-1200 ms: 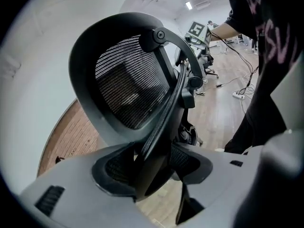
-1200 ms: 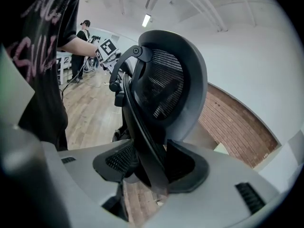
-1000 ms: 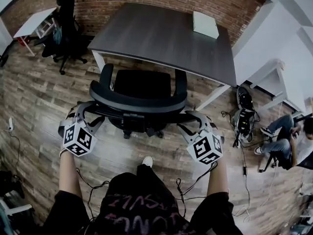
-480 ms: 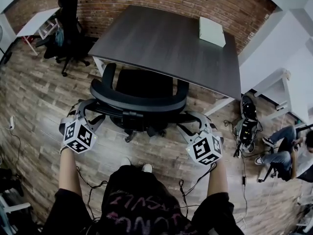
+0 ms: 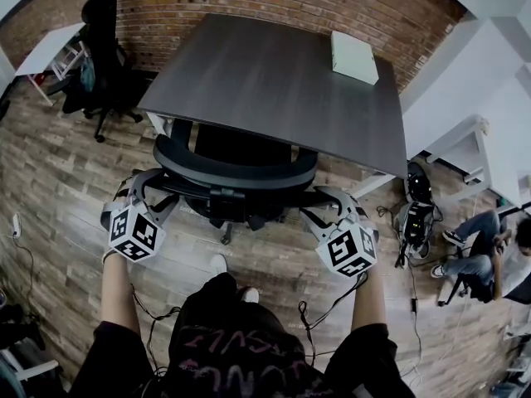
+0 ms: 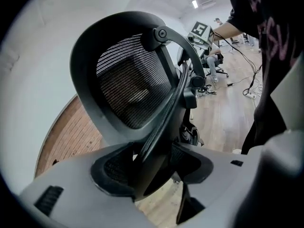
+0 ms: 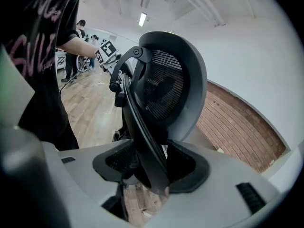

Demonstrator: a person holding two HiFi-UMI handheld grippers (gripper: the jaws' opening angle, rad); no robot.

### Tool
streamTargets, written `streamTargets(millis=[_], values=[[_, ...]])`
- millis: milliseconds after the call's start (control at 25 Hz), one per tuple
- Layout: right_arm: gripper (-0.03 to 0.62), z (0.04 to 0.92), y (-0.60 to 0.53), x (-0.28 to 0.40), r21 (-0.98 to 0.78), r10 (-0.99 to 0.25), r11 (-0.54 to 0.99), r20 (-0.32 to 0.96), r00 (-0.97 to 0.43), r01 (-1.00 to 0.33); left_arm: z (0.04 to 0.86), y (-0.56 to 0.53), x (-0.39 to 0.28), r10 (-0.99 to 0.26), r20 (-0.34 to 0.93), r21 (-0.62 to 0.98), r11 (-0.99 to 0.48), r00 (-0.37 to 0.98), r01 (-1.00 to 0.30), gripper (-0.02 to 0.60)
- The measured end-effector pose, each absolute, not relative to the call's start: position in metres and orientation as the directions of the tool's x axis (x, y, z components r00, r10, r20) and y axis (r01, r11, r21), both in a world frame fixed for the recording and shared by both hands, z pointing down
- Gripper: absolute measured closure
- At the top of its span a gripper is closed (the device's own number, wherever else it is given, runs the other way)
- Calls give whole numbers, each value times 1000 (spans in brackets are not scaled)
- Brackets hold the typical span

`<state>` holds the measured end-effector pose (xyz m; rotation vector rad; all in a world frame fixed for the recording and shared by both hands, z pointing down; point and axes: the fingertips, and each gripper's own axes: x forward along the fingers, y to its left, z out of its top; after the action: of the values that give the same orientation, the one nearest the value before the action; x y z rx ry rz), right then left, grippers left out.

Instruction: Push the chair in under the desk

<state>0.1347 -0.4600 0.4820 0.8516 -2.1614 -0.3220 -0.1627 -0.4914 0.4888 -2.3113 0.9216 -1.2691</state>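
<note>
A black mesh-backed office chair (image 5: 235,171) stands at the near edge of the dark grey desk (image 5: 274,73), its seat mostly under the top. My left gripper (image 5: 155,191) is shut on the left end of the chair's back frame, and my right gripper (image 5: 319,203) is shut on the right end. In the left gripper view the dark frame bar (image 6: 164,122) runs between the jaws of my left gripper (image 6: 151,167). The right gripper view shows the same bar (image 7: 142,127) clamped in my right gripper (image 7: 148,169), with the mesh back (image 7: 166,87) beyond.
A white box (image 5: 354,56) lies on the desk's far right corner. A second black chair (image 5: 101,40) and a white table (image 5: 50,46) stand at the back left. Bags (image 5: 415,210), floor cables and a seated person (image 5: 489,243) are at the right. A brick wall runs behind.
The chair has rolled forward under the desk, hiding most of its seat. Both grippers stayed shut on the back frame and moved with it, and the person stepped forward.
</note>
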Motion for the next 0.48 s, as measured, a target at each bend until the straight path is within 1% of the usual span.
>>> streamTargets(millis=[480], values=[[367, 484, -542, 124, 472, -693, 714, 581, -426, -518, 489, -585, -172, -671, 614, -575, -741, 415, -347, 319]])
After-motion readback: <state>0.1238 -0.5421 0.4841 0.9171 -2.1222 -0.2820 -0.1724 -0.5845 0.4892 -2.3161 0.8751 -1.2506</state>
